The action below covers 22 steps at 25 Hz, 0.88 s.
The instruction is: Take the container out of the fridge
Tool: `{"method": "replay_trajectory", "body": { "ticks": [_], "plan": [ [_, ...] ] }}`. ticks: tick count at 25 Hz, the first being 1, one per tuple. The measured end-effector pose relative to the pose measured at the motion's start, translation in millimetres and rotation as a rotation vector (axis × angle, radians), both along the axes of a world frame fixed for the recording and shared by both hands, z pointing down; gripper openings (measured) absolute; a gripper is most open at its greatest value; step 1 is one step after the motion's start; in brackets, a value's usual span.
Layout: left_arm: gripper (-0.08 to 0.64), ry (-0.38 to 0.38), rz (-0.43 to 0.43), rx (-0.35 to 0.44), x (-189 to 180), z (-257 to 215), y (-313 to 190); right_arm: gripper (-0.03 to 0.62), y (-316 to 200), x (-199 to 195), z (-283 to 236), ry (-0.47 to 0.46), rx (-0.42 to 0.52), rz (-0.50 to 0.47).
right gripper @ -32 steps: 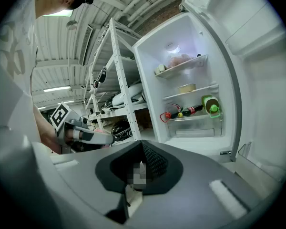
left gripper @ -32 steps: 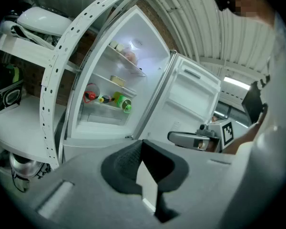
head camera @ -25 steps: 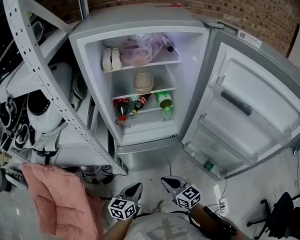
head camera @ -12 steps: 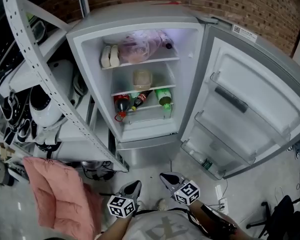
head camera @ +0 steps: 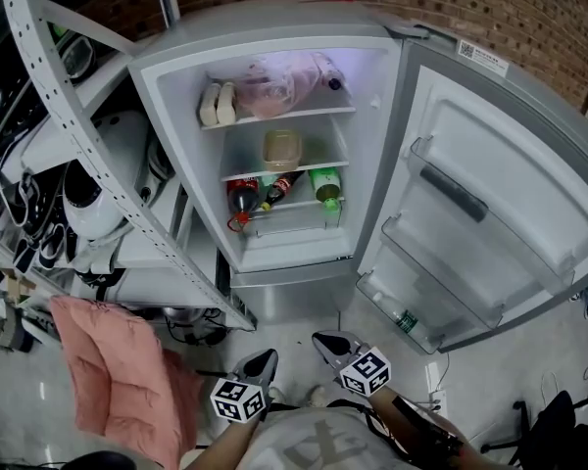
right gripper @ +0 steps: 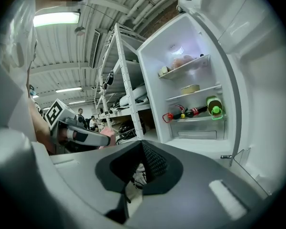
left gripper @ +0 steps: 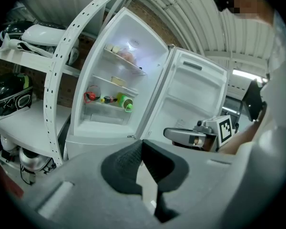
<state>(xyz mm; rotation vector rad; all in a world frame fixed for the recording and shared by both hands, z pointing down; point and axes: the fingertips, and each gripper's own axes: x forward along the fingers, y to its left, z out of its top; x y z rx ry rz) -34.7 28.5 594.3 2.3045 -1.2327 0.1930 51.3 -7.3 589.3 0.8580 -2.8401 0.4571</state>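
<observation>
The container (head camera: 281, 150) sits on the middle shelf (head camera: 314, 170) of the open fridge (head camera: 274, 29), above the bottles (head camera: 274, 193), untouched. Our left hand-held gripper (head camera: 267, 362) and right hand-held gripper (head camera: 325, 344) hang low, well apart from it, each with jaws pressed together on nothing, so we judge the approach is only beginning. Next we must part the jaws, reach in level and close on the container's sides.
</observation>
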Motion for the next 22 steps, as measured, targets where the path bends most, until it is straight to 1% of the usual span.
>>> {"method": "replay_trajectory", "body": {
  "ticks": [6,11,17,22],
  "plan": [
    [0.000,-0.005,-0.018,-0.017,-7,3,-4,0.006,-9,-7,3,-0.003,-0.012,-0.013],
    [0.000,0.017,-0.029,-0.029,-16,8,-19,0.006,-21,-18,7,0.004,-0.021,-0.014],
    [0.000,0.026,0.024,-0.013,-22,4,-56,0.006,-52,-26,5,0.022,-0.015,0.026],
    [0.000,0.037,0.062,-0.008,-35,2,-92,0.006,-85,-38,1,0.036,-0.003,0.070]
  ]
}}
